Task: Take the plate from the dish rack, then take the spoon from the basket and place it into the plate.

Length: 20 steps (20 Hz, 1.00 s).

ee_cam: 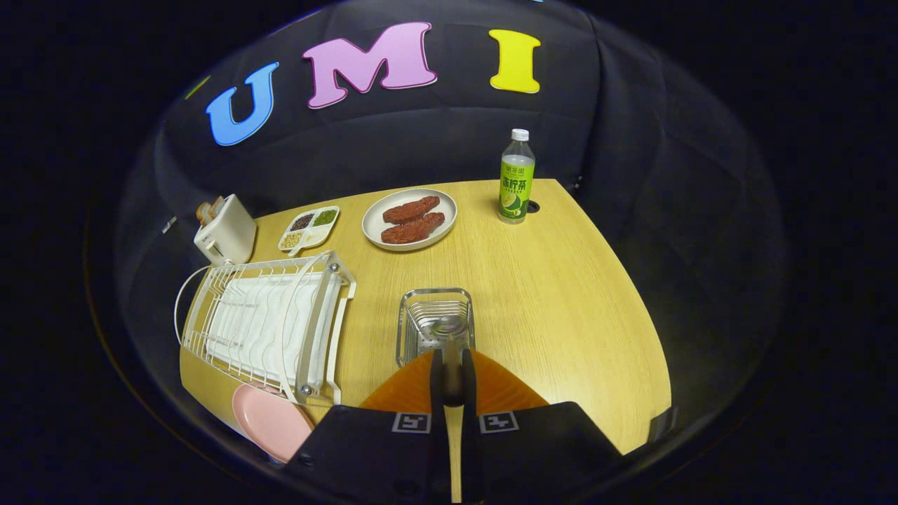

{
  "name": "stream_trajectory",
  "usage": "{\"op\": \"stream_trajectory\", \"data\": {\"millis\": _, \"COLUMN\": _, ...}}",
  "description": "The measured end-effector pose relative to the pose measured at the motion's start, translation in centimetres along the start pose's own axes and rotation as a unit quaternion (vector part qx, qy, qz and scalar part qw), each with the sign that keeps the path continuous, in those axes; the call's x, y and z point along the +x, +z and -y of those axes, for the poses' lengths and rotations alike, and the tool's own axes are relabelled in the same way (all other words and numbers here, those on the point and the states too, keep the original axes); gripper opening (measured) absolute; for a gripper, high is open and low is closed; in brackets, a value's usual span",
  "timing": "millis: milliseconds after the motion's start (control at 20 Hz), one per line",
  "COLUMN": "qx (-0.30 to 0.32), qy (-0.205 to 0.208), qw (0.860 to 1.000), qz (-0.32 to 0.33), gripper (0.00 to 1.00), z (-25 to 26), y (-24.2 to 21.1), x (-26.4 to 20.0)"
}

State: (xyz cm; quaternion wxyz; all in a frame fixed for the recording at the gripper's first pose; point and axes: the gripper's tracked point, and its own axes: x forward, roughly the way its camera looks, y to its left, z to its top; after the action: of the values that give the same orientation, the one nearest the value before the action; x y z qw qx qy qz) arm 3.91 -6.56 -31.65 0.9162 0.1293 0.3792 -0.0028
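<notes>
My gripper (452, 382) is shut on the spoon (449, 331); the two dark fingers press on its handle. The metal bowl of the spoon sticks out ahead of the fingertips, over the wire basket (414, 315). I cannot tell whether the bowl is still touching the basket. The pink plate (270, 421) lies flat on the wooden table (561, 294), left of the fingers and against the near end of the white dish rack (266, 322). The rack holds no plate.
Beyond the basket stands a white plate with two pieces of red meat (410, 219). A green bottle (516, 179) is at the far right, and a divided snack dish (309, 228) and a white toaster (224, 230) are at the far left. Bare table lies right of the basket.
</notes>
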Motion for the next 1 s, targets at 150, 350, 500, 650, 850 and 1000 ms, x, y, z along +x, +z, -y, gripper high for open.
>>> {"op": "stream_trajectory", "data": {"millis": 150, "qx": -0.017, "qy": 0.012, "qw": 1.0, "qz": 0.015, "gripper": 0.1, "z": -0.9, "y": 1.0, "x": -3.0}}
{"op": "stream_trajectory", "data": {"millis": 350, "qx": -0.025, "qy": 0.046, "qw": 0.998, "qz": 0.045, "gripper": 0.1, "z": -3.2, "y": 2.5, "x": -8.3}}
{"op": "stream_trajectory", "data": {"millis": 500, "qx": -0.025, "qy": 0.077, "qw": 0.995, "qz": 0.061, "gripper": 0.1, "z": -5.7, "y": 3.6, "x": -12.7}}
{"op": "stream_trajectory", "data": {"millis": 650, "qx": -0.034, "qy": 0.118, "qw": 0.989, "qz": 0.077, "gripper": 0.1, "z": -9.2, "y": 4.5, "x": -17.0}}
{"op": "stream_trajectory", "data": {"millis": 850, "qx": -0.058, "qy": 0.189, "qw": 0.979, "qz": 0.051, "gripper": 0.1, "z": -15.5, "y": 2.4, "x": -19.8}}
{"op": "stream_trajectory", "data": {"millis": 1000, "qx": -0.08, "qy": 0.228, "qw": 0.97, "qz": 0.018, "gripper": 0.1, "z": -19.9, "y": -1.0, "x": -19.3}}
